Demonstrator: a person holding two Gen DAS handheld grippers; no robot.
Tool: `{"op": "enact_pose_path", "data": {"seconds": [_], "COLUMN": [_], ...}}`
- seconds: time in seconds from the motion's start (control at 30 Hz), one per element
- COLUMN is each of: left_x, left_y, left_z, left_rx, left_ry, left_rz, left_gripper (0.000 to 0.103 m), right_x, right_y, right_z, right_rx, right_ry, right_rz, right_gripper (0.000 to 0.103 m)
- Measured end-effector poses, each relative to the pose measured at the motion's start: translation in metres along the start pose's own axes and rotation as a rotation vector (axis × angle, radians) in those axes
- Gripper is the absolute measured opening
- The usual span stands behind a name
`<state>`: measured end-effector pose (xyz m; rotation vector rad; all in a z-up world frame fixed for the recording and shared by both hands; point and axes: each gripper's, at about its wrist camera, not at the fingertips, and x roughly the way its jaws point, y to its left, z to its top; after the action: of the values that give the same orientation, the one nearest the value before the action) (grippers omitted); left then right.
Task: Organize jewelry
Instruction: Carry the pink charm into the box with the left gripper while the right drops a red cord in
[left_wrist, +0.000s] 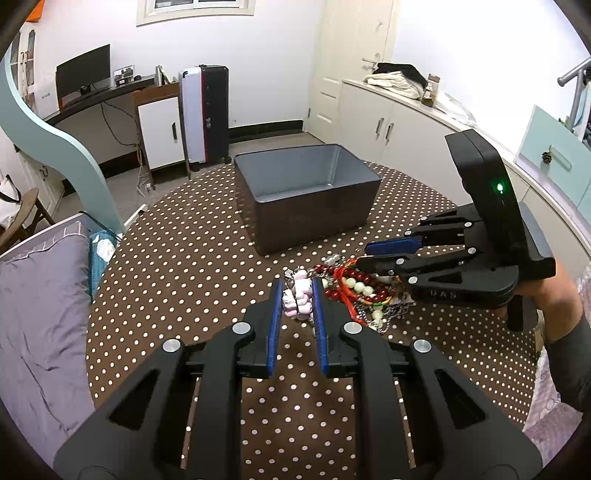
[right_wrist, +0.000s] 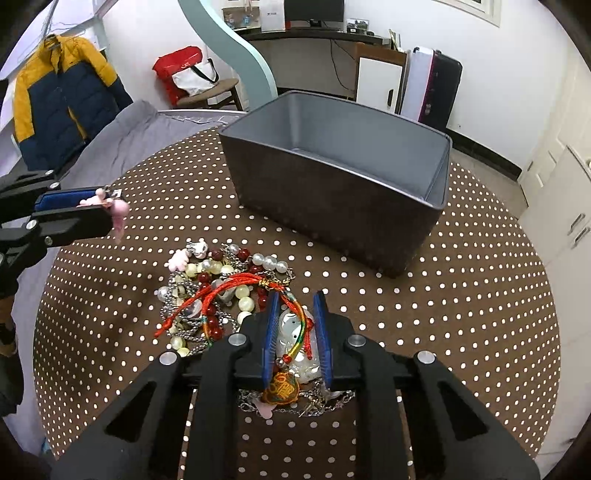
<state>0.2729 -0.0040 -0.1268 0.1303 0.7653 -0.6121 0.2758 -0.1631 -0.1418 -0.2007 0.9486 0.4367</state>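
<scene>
A grey bin (right_wrist: 332, 192) stands empty on the polka-dot desk (right_wrist: 480, 314), its near wall just beyond a tangled pile of jewelry (right_wrist: 221, 291). The right gripper (right_wrist: 297, 321) has its jaws closed around a pale pendant (right_wrist: 295, 332) and its rainbow cord (right_wrist: 299, 328) at the pile's near edge; a slow, straight lift would likely stop the snagged chains trailing behind. The left gripper (left_wrist: 297, 302) holds a pink charm piece (left_wrist: 297, 299) pinched between its jaws, clear of the pile and above the desk; it should probably be carried over the bin's rim before release.
</scene>
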Motion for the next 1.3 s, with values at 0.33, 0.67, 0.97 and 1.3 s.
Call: {"op": "enact_pose_path", "data": {"seconds": [0.33,0.67,0.97,1.3], "left_x": [-0.008,-0.002,0.027,0.123], "left_y": [-0.005,-0.003,0.005,0.018], "left_z": [0.04,0.1,0.139,0.111], "left_rx": [0.023,0.026,-0.019,-0.072], "left_ry": [-0.052,-0.087,-0.06,0.159], "left_rz": [-0.08,-0.109,-0.138,-0.083], "left_gripper": [0.016,0.016,0.016,0.016], "right_x": [-0.071,-0.114,-0.103,-0.022], "right_y": [0.01,-0.01,-0.035,-0.06], "right_z": [0.014,0.061,0.09,0.066], "right_rx": [-0.04,-0.014,0.055,0.168], "right_ry": [-0.148,-0.316,-0.38,-0.219], "right_rz": [0.016,-0.037,-0.07,-0.045], "right_gripper": [0.002,0.002,0.002,0.002]}}
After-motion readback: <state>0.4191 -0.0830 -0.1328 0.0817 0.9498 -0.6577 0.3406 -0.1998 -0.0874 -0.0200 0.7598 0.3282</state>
